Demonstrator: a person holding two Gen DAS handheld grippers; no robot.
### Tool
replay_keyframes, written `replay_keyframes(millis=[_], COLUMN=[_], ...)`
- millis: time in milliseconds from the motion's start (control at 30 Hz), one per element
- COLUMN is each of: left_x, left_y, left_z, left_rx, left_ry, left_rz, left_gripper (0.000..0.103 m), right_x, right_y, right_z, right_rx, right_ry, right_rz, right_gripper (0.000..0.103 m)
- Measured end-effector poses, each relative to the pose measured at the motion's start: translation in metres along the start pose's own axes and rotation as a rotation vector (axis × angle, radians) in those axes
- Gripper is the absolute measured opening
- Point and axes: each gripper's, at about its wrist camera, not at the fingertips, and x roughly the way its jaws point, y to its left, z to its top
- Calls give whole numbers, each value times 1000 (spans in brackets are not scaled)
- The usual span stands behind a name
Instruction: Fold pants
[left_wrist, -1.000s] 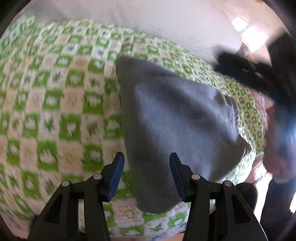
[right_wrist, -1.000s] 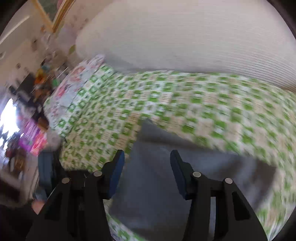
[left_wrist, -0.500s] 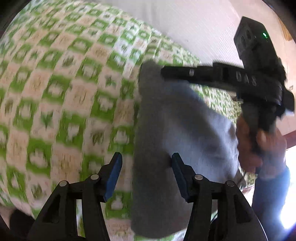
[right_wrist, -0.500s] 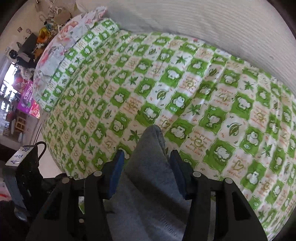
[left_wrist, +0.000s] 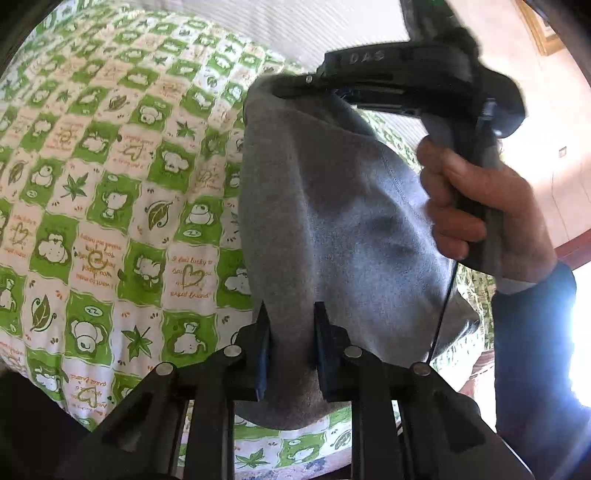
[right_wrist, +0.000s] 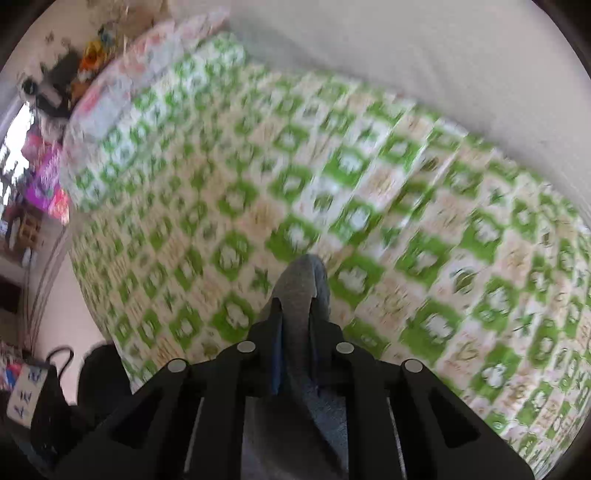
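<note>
The grey pants (left_wrist: 332, 206) lie folded on the green-and-white patterned bedspread (left_wrist: 110, 206). My left gripper (left_wrist: 290, 321) is shut on the near corner of the pants. My right gripper (left_wrist: 295, 86), seen in the left wrist view with the hand holding it, is shut on the far corner. In the right wrist view the right gripper (right_wrist: 295, 314) pinches a bunched grey fold of the pants (right_wrist: 301, 280) that sticks out past the fingertips above the bedspread (right_wrist: 406, 221).
A white cover (right_wrist: 406, 55) lies along the far side of the bed. A floral pillow (right_wrist: 122, 85) sits at the bed's far left end. Cluttered shelves and a bright window (right_wrist: 22, 155) stand beyond it. The bed's edge (left_wrist: 295, 458) is just below the left gripper.
Both grippers have closed from open onto corners of the pants. The right gripper has moved to the far corner and the left to the near one.
</note>
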Motion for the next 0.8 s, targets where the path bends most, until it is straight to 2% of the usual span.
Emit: replay_keyframes(millis=[67,167,267,467,500,567,633,667,733,800], left_x=[2,-1,-7,-23,-20,-23,-31,-38,-53,-62], left_y=[6,6,12,5,5,12,19,21,20,17], left_z=[-3,-9,-21,-40,-42,-48,-44,-42,-39,-33], left_rx=[-29,-7,-23,9,15,-33,-96,-100,-88,-79], left_ry=[12,4,9,-28,-22,1,5,-14,-56,-76], left_rz=[-9,14,6,25,30,25,-3,12,61,59], left_gripper=[18,18,18,18,18,28,40,40,43,43], right_x=[9,31,35,29,27,33,24,14,-22,-61], right_y=[-14,-33,-41,-34,-34,-28,-26,-27,-26,-26], right_z=[-2,-11,-13,-11,-10,-11,-15,-18,-33,-56], right_rx=[43,111,165,148,156,144,153,168,212,244], right_ry=[12,52,33,-14,-28,-24,-67,-97,-196,-287], right_rz=[-7,-14,-6,-95,-78,-49,-51,-46,-39,-27], right_gripper=[12,11,11,11,11,12,20,23,42,47])
